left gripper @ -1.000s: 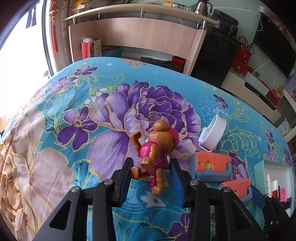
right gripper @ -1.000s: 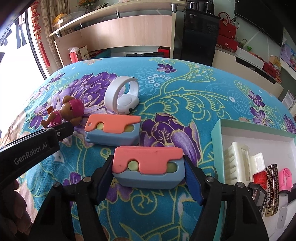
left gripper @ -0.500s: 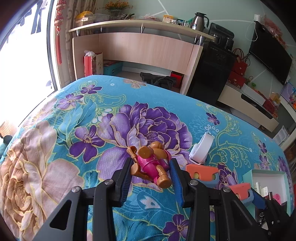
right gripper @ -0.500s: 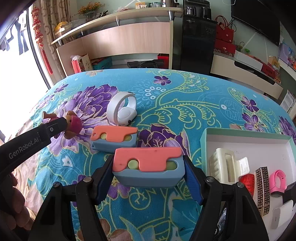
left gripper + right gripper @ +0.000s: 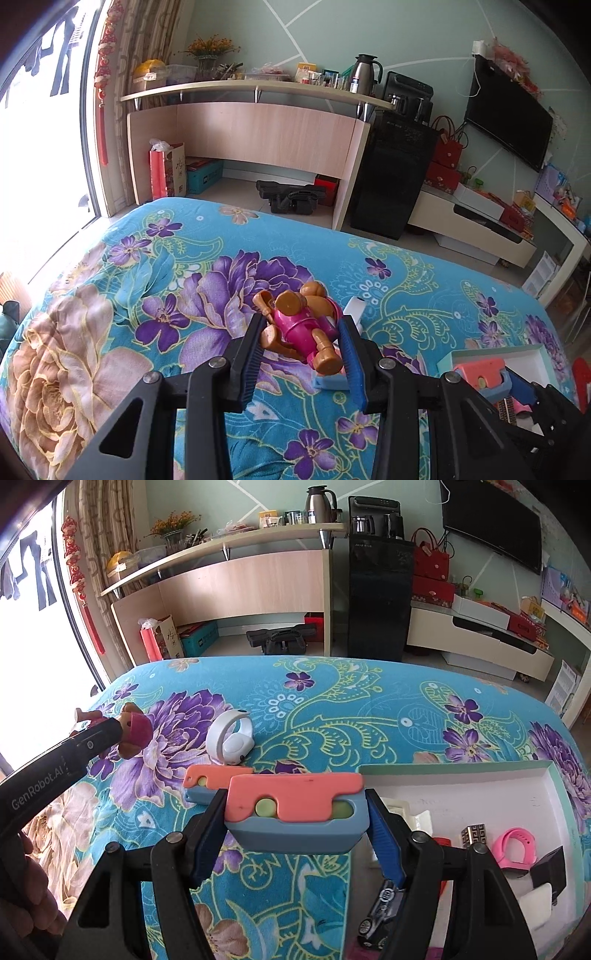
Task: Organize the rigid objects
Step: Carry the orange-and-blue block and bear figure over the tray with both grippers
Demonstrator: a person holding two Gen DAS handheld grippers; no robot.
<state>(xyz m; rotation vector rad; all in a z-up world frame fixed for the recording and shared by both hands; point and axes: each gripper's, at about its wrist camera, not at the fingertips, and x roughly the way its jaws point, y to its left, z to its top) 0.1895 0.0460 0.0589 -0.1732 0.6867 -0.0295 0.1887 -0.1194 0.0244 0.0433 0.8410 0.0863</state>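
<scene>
The left claw (image 5: 301, 354) is clamped on a toy dog figure (image 5: 301, 328) in a pink suit, and holds it above the blue flowered cover (image 5: 110, 314) of the bed. The right claw (image 5: 295, 812) is clamped on an orange and blue block (image 5: 295, 808), its two pads pressing on the short ends. This block hangs in the air over the near left corner of the white box (image 5: 480, 790). A second orange and blue block (image 5: 207, 781) lies on the cover, and just behind it lies a white wristband (image 5: 231, 738). Inside the box are a pink wristband (image 5: 515, 849), a patterned brown piece (image 5: 474, 834) and a small black toy car (image 5: 380, 915). A person's hand (image 5: 33, 897) holds the left tool.
</scene>
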